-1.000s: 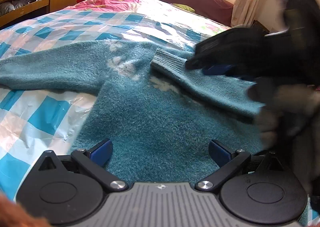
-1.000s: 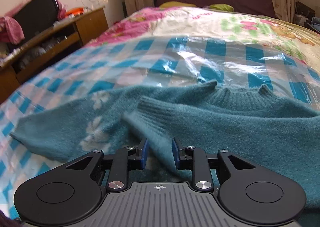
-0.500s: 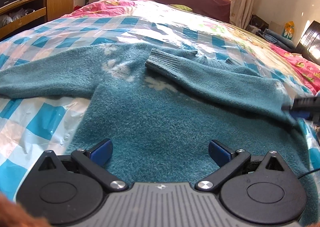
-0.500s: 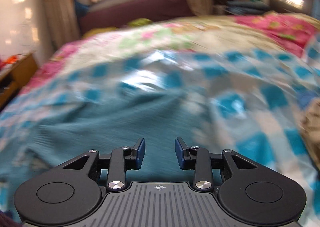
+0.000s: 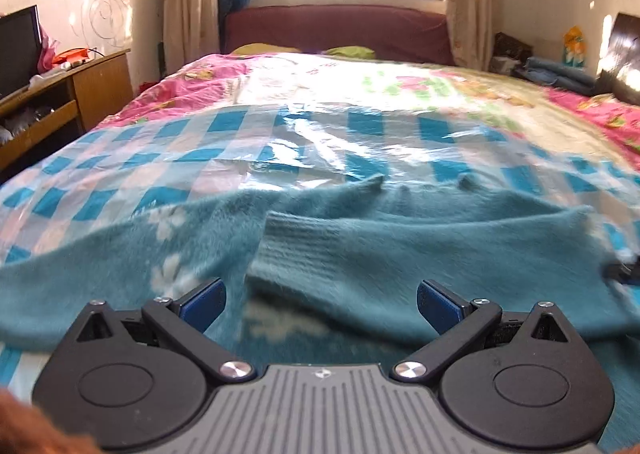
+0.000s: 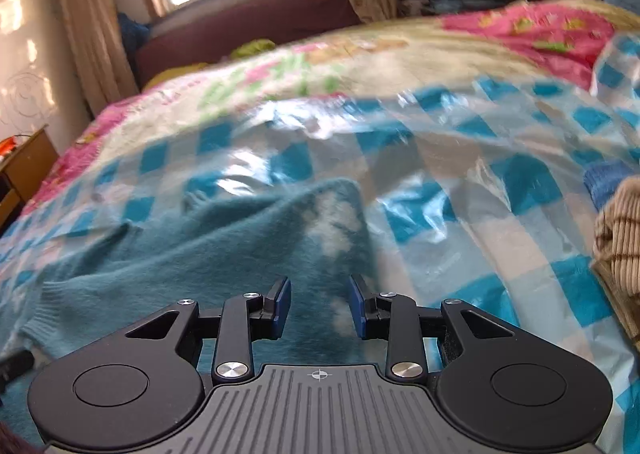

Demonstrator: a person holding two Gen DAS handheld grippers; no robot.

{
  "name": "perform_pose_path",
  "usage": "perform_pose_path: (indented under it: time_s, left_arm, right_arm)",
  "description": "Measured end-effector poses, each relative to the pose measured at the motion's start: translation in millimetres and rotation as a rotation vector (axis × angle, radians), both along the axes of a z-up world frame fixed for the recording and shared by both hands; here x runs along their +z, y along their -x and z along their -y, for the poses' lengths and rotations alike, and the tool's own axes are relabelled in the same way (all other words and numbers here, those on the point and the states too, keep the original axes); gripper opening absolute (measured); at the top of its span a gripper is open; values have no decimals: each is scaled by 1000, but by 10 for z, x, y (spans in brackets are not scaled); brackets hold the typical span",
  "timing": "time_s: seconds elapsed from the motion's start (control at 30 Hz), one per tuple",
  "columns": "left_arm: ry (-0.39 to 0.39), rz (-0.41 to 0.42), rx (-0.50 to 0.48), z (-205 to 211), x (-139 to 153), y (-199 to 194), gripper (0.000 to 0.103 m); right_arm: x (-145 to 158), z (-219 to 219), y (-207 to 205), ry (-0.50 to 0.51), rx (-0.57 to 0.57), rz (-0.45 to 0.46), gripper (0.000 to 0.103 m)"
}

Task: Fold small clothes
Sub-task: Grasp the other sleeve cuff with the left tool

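Note:
A fuzzy teal sweater (image 5: pixel 360 254) with white flowers lies spread on the checked plastic sheet (image 5: pixel 248 149) on the bed. One sleeve with a ribbed cuff (image 5: pixel 288 238) is folded across its body. My left gripper (image 5: pixel 320 304) is wide open and empty, low over the sweater near that cuff. My right gripper (image 6: pixel 318 308) is open a little and empty, just over the sweater's right side (image 6: pixel 240 238) by its shoulder edge. The right gripper's tip shows at the right edge of the left wrist view (image 5: pixel 624 274).
A brown striped garment (image 6: pixel 620 238) and a blue cloth (image 6: pixel 604 177) lie at the right on the sheet. A wooden cabinet (image 5: pixel 60 105) with a TV stands left of the bed. The headboard (image 5: pixel 340 29) and window are far ahead.
My right gripper let go of the sleeve cuff, swung right to the sweater's right edge and opened a bit more. My left gripper moved forward and turned toward the folded cuff.

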State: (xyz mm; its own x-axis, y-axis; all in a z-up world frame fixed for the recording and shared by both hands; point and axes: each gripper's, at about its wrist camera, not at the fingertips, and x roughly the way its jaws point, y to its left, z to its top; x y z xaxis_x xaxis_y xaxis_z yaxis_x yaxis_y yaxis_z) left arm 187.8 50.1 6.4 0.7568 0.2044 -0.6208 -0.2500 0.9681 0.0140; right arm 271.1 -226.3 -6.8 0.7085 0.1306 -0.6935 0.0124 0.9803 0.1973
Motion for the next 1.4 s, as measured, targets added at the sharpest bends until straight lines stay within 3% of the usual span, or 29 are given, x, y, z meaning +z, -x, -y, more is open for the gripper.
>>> perform_pose_path:
  time_s: [0.1, 0.17, 0.23, 0.33, 0.43, 0.5, 0.77, 0.97, 1.13, 1.23, 1.4]
  left_arm:
    - [-26, -91, 66, -104, -188, -219, 100]
    - [26, -128, 89, -232, -293, -249, 99]
    - [52, -111, 97, -283, -296, -181, 99]
    - [12, -112, 103, -251, -264, -123, 99]
    - [18, -125, 111, -270, -227, -94, 98]
    - [15, -124, 127, -309, -159, -22, 95]
    - [20, -58, 266, -866, 133, 697, 95]
    - [101, -46, 487, -1721, 109, 1241, 93]
    - [266, -9, 642, -2391, -61, 1520, 76]
    - [361, -2, 691, -2651, -213, 1559, 66]
    - [483, 15, 719, -2852, -442, 1511, 58]
  right_arm:
    - [-26, 64, 34, 1, -5, 0, 30]
    - [11, 86, 93, -2, -12, 1, 32]
    - [78, 77, 193, -6, 4, 26, 32]
    - [117, -10, 336, 21, 57, 67, 32]
    - [-36, -50, 246, 54, 72, -28, 33]
    - [5, -20, 258, 32, 42, -34, 33]
    - [316, -208, 651, 3, 130, 59, 33]
    - [361, -632, 916, -28, 262, 55, 33]
    - [381, -1037, 1044, -26, 363, 44, 33]
    - [388, -1223, 1086, -23, 404, 39, 33]
    - [365, -1458, 1106, -19, 453, 27, 33]
